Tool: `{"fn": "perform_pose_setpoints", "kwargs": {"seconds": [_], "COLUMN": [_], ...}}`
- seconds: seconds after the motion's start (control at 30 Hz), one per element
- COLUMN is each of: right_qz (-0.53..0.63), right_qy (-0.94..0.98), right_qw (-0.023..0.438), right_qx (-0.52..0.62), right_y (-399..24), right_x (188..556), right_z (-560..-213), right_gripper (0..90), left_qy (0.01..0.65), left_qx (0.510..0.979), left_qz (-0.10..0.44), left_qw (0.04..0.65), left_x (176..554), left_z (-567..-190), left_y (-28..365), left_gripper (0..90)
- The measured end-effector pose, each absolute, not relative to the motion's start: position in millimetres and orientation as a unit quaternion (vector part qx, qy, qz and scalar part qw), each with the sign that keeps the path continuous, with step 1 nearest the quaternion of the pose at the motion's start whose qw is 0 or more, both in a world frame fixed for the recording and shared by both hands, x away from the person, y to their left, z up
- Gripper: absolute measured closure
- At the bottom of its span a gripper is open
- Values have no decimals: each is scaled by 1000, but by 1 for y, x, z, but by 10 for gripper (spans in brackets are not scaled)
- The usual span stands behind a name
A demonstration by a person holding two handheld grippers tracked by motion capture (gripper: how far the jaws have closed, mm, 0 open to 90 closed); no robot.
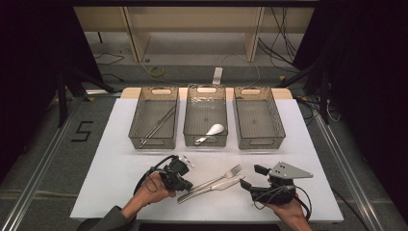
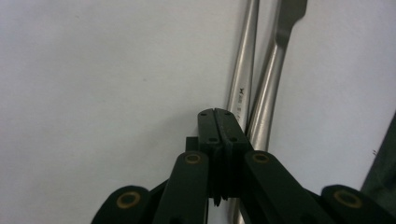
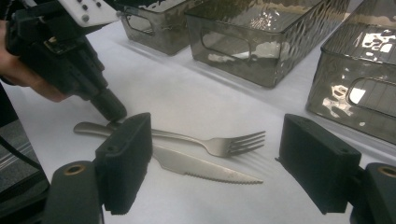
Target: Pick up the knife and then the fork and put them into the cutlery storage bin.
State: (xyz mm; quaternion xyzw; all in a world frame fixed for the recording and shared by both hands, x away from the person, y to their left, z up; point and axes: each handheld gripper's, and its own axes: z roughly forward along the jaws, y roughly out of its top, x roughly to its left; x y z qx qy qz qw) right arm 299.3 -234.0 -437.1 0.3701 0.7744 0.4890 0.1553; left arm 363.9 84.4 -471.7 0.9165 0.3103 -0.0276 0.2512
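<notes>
A steel fork [image 1: 219,176] and a serrated knife [image 1: 211,188] lie side by side on the white table top, between my two grippers. My left gripper [image 1: 187,185] is shut, and its tip rests down at the handle ends. In the left gripper view the closed jaws [image 2: 219,116] sit over the fork handle [image 2: 243,60], with the knife handle [image 2: 271,84] just to the right and nothing seen between the pads. My right gripper [image 1: 253,176] stands open near the knife's point. Beyond its wide jaws [image 3: 219,140] lie the fork [image 3: 224,145], the knife [image 3: 201,170] and the left gripper [image 3: 109,109].
Three smoky plastic bins stand in a row at the back. The left bin [image 1: 137,115] holds long metal tongs or chopsticks, the middle bin [image 1: 188,115] a white spoon [image 1: 214,130], and the right bin [image 1: 276,120] shows nothing inside. The table's front edge is near my hands.
</notes>
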Motion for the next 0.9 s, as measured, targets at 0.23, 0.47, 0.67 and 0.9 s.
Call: {"fn": "perform_pose_setpoints", "kwargs": {"seconds": [0.23,0.47,0.67,0.9], "right_qz": [487,486,486,483], "right_qy": [776,777,778,780], "right_qw": [154,153,153,151], "right_qx": [369,369,368,369], "right_y": [-233,-232,-231,-231], "right_x": [300,301,301,302], "right_z": [-437,-437,-437,-438], "right_gripper": [265,265,265,265], "left_qy": [301,295,291,289], "left_qx": [918,917,916,916], "left_qz": [-50,-78,-91,-91], "left_qw": [252,257,261,264], "left_x": [354,347,345,342], "left_z": [-472,-474,-475,-475], "left_y": [80,70,66,61], "left_gripper": [893,893,893,892]}}
